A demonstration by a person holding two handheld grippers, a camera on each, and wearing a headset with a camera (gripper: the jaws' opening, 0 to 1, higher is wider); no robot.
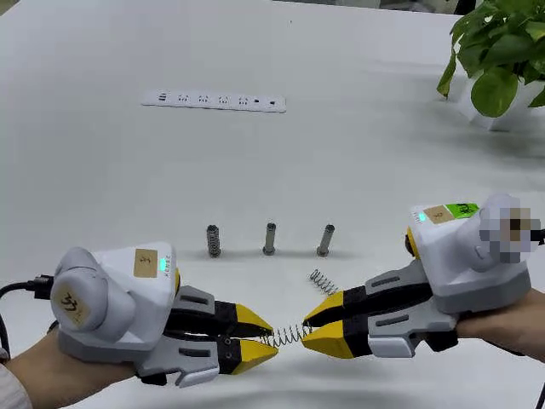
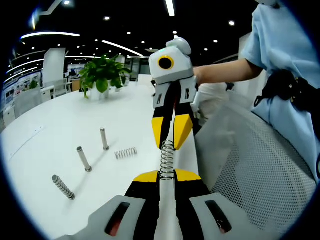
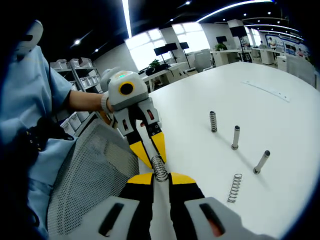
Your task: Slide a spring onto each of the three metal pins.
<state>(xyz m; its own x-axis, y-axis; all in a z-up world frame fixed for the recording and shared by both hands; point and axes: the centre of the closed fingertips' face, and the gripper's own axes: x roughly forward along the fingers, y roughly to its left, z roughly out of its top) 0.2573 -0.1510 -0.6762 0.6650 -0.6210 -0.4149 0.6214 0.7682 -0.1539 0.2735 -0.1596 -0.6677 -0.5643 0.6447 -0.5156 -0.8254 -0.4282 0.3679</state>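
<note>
Right now one spring (image 1: 287, 334) spans the gap between the two tools, low and close to the person. The left gripper (image 1: 255, 342) is nipped onto one end and the right gripper (image 1: 317, 324) onto the other, both pairs of jaws narrow around the coil. Just beyond stands a row of three upright pins. The left pin (image 1: 213, 241) wears a spring, while the middle pin (image 1: 270, 239) and right pin (image 1: 326, 240) are bare. A loose spring (image 1: 322, 280) lies flat on the white table (image 1: 102, 170), between the right pin and the right gripper. Farther back sit a power strip (image 1: 213, 100) and a potted plant (image 1: 498, 51). The gripper views add a mesh chair back (image 2: 250, 165) by the table edge and the person's light blue shirt (image 2: 280, 45).
</note>
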